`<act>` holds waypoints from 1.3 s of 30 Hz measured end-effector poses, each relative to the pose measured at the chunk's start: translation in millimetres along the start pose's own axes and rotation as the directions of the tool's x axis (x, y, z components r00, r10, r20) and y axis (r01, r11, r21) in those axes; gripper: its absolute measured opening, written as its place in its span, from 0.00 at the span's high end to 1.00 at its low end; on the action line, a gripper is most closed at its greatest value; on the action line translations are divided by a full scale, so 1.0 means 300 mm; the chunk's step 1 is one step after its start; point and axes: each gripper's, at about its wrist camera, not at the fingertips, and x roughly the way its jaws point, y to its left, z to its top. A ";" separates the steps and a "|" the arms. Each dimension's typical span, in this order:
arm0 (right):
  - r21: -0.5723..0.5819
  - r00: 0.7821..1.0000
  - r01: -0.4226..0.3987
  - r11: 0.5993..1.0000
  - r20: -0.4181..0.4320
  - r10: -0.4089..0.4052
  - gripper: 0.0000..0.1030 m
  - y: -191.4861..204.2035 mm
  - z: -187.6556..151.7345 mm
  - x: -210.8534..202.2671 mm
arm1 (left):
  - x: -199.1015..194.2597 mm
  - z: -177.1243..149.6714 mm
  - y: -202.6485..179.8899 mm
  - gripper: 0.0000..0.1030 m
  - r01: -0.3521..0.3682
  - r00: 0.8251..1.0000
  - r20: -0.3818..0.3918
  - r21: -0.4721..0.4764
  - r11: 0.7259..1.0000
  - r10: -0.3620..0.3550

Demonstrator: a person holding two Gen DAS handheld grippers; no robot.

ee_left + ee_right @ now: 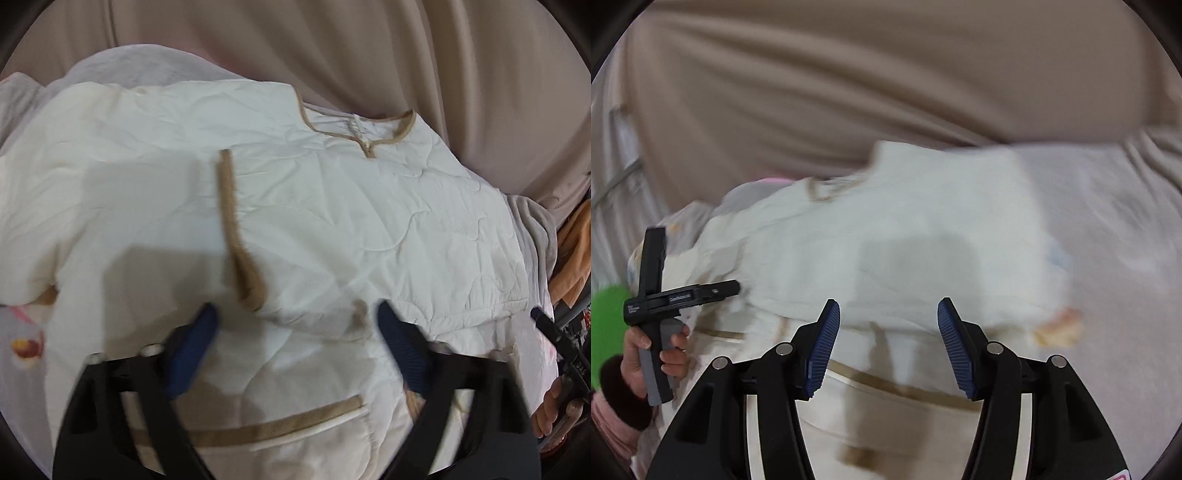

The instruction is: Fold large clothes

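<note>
Both wrist views look closely down on the garment (332,206).

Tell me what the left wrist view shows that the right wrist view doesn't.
Only the left wrist view shows the neckline sharply, the tan-edged pocket and an orange cloth. Only the right wrist view shows something green and the left hand gripping its tool. Both show the white quilted garment and open jaws on the viewing gripper.

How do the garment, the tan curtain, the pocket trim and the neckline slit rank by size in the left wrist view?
1. Garment
2. Curtain: close to the garment and cut off by the frame, so this order is unsure
3. Pocket trim: near the camera, so it looks bigger
4. Neckline slit
</note>
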 end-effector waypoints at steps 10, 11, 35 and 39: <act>0.220 0.994 -0.093 0.971 -0.039 0.104 0.49 -0.180 0.003 0.103 | -0.141 0.105 0.081 0.90 -0.086 0.981 0.171 -0.038 0.996 0.092; 0.244 0.992 -0.106 0.964 -0.035 0.118 0.52 -0.186 0.022 0.120 | -0.138 0.105 0.098 0.90 -0.101 0.980 0.167 -0.040 0.994 0.106; -0.037 0.964 0.239 0.970 -0.114 -0.242 1.00 -0.126 0.085 0.244 | 0.006 -0.029 0.186 0.82 -0.220 0.968 0.127 -0.003 0.976 0.218; -0.040 0.979 0.201 0.979 -0.017 -0.202 0.80 -0.061 0.230 0.175 | 0.011 -0.030 0.184 0.82 -0.213 0.969 0.128 -0.004 0.977 0.212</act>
